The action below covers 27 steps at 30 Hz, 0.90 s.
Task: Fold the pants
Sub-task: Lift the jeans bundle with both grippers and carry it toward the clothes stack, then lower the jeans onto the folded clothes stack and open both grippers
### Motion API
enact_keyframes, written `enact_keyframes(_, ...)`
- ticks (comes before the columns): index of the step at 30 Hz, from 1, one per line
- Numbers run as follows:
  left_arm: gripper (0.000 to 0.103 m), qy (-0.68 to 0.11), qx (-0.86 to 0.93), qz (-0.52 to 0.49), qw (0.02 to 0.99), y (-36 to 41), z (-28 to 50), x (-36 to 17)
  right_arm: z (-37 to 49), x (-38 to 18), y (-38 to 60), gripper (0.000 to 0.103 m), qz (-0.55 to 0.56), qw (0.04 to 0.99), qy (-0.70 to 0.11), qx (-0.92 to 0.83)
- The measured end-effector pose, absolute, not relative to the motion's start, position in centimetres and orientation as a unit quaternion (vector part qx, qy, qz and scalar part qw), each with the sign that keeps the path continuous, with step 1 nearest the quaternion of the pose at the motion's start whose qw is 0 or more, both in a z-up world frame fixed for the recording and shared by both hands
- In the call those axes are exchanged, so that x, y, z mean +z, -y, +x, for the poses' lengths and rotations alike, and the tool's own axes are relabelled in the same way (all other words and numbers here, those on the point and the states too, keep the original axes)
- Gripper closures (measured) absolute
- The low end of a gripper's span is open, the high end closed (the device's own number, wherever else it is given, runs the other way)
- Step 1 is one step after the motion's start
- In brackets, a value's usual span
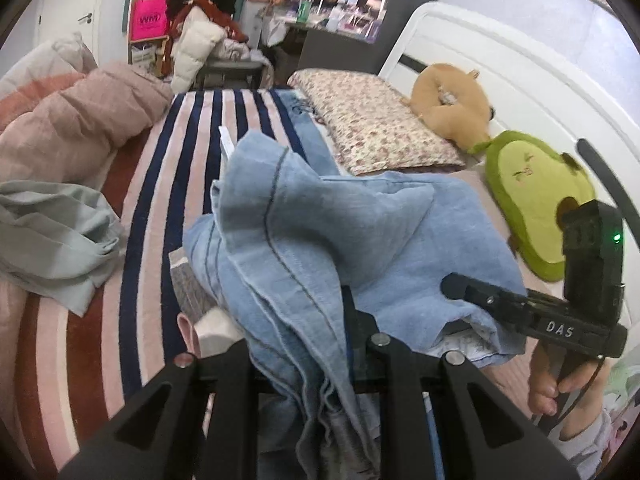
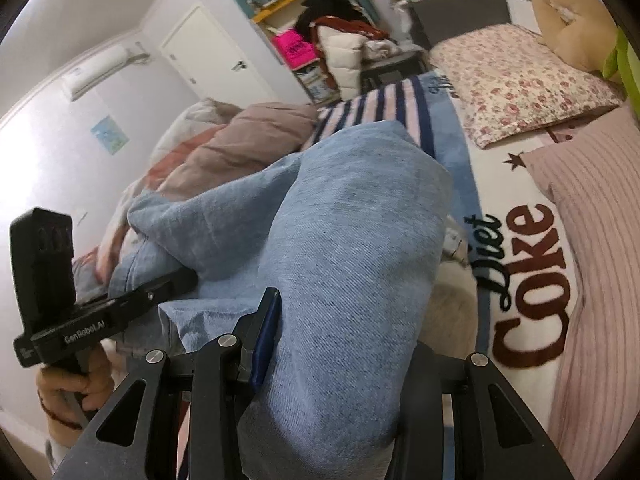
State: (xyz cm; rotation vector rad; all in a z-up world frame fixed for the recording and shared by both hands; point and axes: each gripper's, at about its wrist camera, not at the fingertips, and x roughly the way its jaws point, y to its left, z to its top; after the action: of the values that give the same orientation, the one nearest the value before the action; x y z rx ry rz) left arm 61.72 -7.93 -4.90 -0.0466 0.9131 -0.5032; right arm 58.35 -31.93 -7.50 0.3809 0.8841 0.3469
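Light blue denim pants (image 1: 304, 232) are bunched up and lifted above the bed, held from both ends. My left gripper (image 1: 308, 344) is shut on a thick gathered fold of them; cloth drapes over its fingers. My right gripper (image 2: 332, 344) is shut on the other end of the pants (image 2: 352, 240), whose denim bulges over it and hides one finger. The right gripper also shows in the left wrist view (image 1: 452, 286), pressed into the cloth. The left gripper shows in the right wrist view (image 2: 188, 276), at the pants' left side.
The bed has a striped blanket (image 1: 176, 168) and a Diet Coke blanket (image 2: 528, 264). A grey-green garment (image 1: 56, 232) lies at left, a pink duvet (image 1: 80, 120) behind it. A floral pillow (image 1: 376, 120), a tan plush (image 1: 452, 104) and an avocado plush (image 1: 532, 188) line the headboard.
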Motion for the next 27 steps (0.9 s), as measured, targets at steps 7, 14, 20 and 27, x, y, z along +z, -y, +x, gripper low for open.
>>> enact_keyframes(7, 0.084, -0.464, -0.238, -0.019, 0.853, 9.0, 65.7, -8.1, 62.0, -9.8, 32.8, 0.071, 0.179, 0.866, -0.448, 0.128)
enact_keyframes(14, 0.068, -0.487, -0.212, -0.017, 0.847, 8.6, 67.1, -11.7, 63.2, -12.9, 32.9, 0.066, 0.159, 0.864, -0.465, 0.114)
enact_keyframes(20, 0.044, -0.485, -0.182, -0.004, 0.855, 7.7, 66.5, -12.1, 62.8, -13.8, 32.6, 0.047, 0.122, 0.871, -0.466, 0.098)
enact_keyframes(27, 0.044, -0.409, -0.161, -0.012, 0.898, 4.4, 64.3, -6.0, 58.9, -8.0, 33.1, 0.046, 0.034, 0.913, -0.402, 0.065)
